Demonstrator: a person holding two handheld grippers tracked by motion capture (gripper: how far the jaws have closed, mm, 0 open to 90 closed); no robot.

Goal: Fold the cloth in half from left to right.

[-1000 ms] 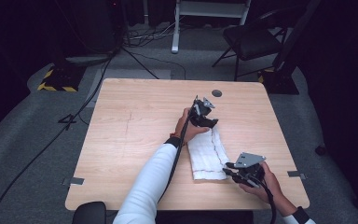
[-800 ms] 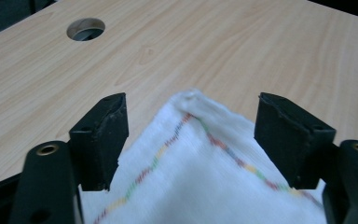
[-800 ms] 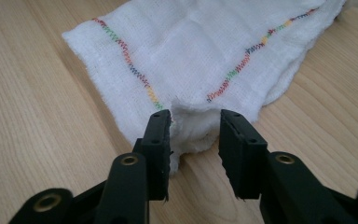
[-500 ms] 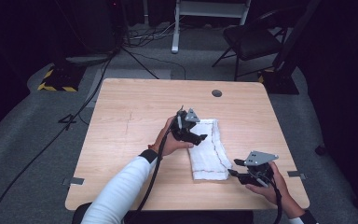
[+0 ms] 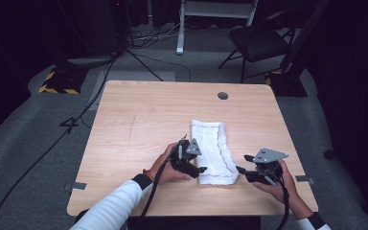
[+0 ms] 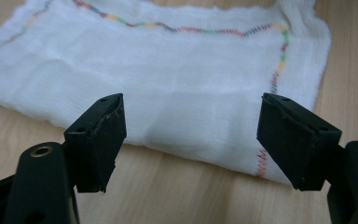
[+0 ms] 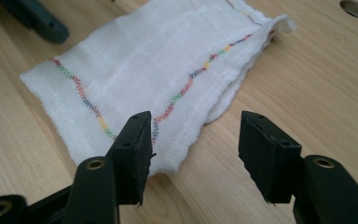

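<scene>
A white cloth (image 5: 213,148) with multi-coloured stitching lies folded flat on the wooden table (image 5: 139,120). My left gripper (image 5: 200,169) sits low at the cloth's near left edge. In the left gripper view it (image 6: 193,100) is open, the cloth (image 6: 182,74) lying ahead of its jaws and untouched; these jaws have just been opening. My right gripper (image 5: 241,169) is at the cloth's near right corner. Its jaws have also just been opening, and it (image 7: 196,116) is open with the cloth's corner (image 7: 168,98) just beyond its tips.
A round cable hole (image 5: 223,96) is in the table's far right. A dark chair (image 5: 261,40) and a white frame (image 5: 215,9) stand beyond the table, with cables on the floor (image 5: 100,86) at the left. In the right gripper view the left gripper (image 7: 37,18) lies beyond the cloth.
My left hand came back from the cloth's far end to its near left edge, leaving the cloth folded flat. The right gripper eased slightly right, off the cloth's near edge, with wider jaws.
</scene>
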